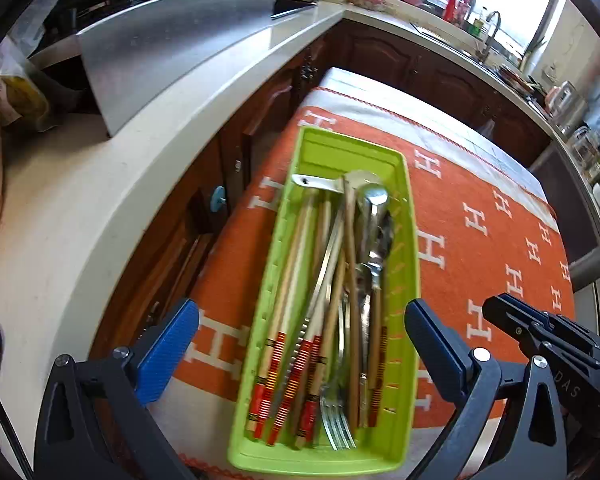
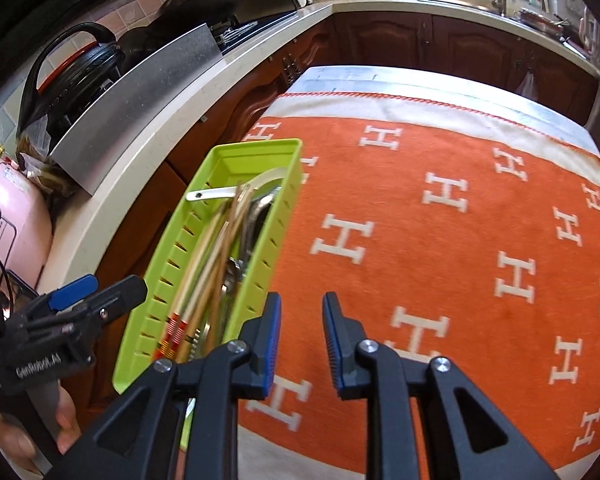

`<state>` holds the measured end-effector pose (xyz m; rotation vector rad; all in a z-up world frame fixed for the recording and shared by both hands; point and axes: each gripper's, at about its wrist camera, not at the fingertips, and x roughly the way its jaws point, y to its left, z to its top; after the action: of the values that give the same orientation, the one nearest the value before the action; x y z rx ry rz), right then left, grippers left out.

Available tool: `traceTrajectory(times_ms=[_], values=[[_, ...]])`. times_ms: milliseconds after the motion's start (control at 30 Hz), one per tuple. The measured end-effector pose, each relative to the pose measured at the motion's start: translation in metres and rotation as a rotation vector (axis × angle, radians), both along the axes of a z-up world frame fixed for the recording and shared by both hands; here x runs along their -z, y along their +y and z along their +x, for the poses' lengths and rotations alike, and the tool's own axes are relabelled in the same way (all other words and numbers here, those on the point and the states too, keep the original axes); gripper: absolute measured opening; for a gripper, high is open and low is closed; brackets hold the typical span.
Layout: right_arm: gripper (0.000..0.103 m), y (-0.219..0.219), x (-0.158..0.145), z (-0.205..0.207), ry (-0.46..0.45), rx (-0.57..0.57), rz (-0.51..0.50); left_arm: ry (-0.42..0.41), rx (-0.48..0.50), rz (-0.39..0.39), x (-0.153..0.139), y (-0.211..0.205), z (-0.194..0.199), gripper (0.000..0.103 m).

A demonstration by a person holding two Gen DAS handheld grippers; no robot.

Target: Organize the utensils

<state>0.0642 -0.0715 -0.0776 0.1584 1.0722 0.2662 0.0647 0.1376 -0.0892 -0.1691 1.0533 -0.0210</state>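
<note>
Utensils: chopsticks (image 1: 288, 344) with red-striped ends, a fork (image 1: 338, 420) and spoons (image 1: 374, 208) lie lengthwise, heaped together, inside a green tray (image 1: 404, 280).
Green tray: long, slotted along its sides, it sits on an orange cloth (image 1: 480, 240) with white H letters, near the cloth's left edge and close to the near end of the table.
Metal scoop: a flat pale handle (image 1: 316, 182) lies crosswise at the far end of the pile.
Left gripper (image 1: 302, 350): released, its blue-padded fingers spread wide, one on each side of the tray's near half; whether they touch the tray cannot be told.
Right gripper (image 2: 302, 340): parted with a narrow gap, nothing between the pads, above the cloth just right of the tray's near corner.
Counter (image 1: 100, 184): pale worktop runs along the left, above dark wood cabinets (image 1: 384, 52).
Far right: a sink tap (image 1: 494, 24) stands under a bright window.
</note>
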Motion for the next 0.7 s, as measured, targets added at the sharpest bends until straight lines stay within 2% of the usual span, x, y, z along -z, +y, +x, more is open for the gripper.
traceTrajectory(times_ms=[267, 433, 700], values=[[0.024, -0.033, -0.019, -0.022, -0.042, 0.023, -0.001, -0.001, 0.022, -0.059, -0.018, -0.027, -0.007, 0.102], [0.037, -0.059, -0.043, -0.035, -0.098, 0.068, 0.029, -0.027, 0.063, -0.071, -0.038, -0.055, -0.015, 0.102], [0.045, -0.096, -0.077, -0.061, -0.223, 0.141, -0.020, -0.086, 0.157, -0.070, -0.067, -0.109, -0.029, 0.102]])
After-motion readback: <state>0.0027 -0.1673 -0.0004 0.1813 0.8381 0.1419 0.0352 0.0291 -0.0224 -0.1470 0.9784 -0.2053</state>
